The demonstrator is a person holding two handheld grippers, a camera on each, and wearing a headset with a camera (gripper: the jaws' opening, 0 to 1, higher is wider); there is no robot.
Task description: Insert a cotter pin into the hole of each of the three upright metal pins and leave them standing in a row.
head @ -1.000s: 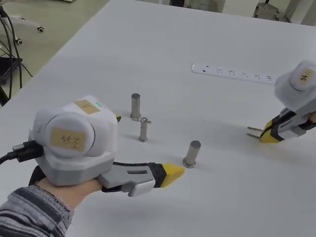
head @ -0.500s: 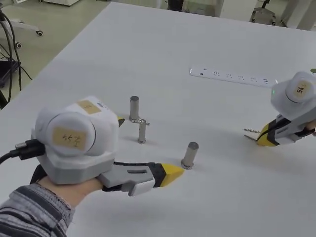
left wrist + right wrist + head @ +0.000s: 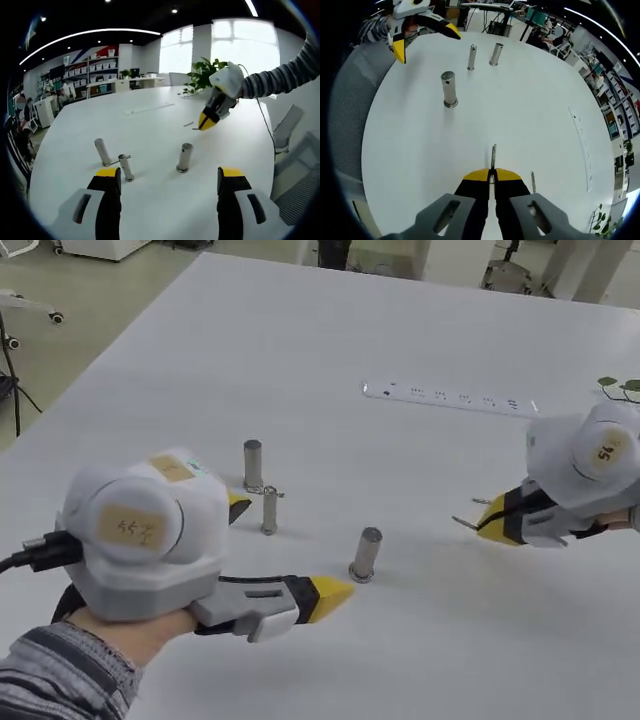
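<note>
Jaws of the right gripper [image 3: 492,175] are pinched shut on a cotter pin [image 3: 493,154], which sticks straight out past the yellow tips. The jaws of the left gripper [image 3: 169,172] stand wide apart and hold nothing. In the head view the cotter pin [image 3: 464,523] hangs just above the white table [image 3: 400,360]. Its long axis is near level and points toward 9 o'clock, at the nearest metal pin [image 3: 366,553]. That pin stands upright, with its cross hole facing the right gripper's camera. At 10 o'clock from it stand the middle metal pin [image 3: 269,510], already carrying a cotter pin, and the far metal pin [image 3: 252,462], which is bare. A spare cotter pin [image 3: 532,181] lies on the table beside the right gripper.

The cotter pin looks like thin, light, smooth wire, likely to swivel in the grip, so it is best held by its tail with the leading end free. The metal pins look stiff and dense but narrow-based. A sideways push could topple one, so the open left jaws might steady the shank below the hole.
</note>
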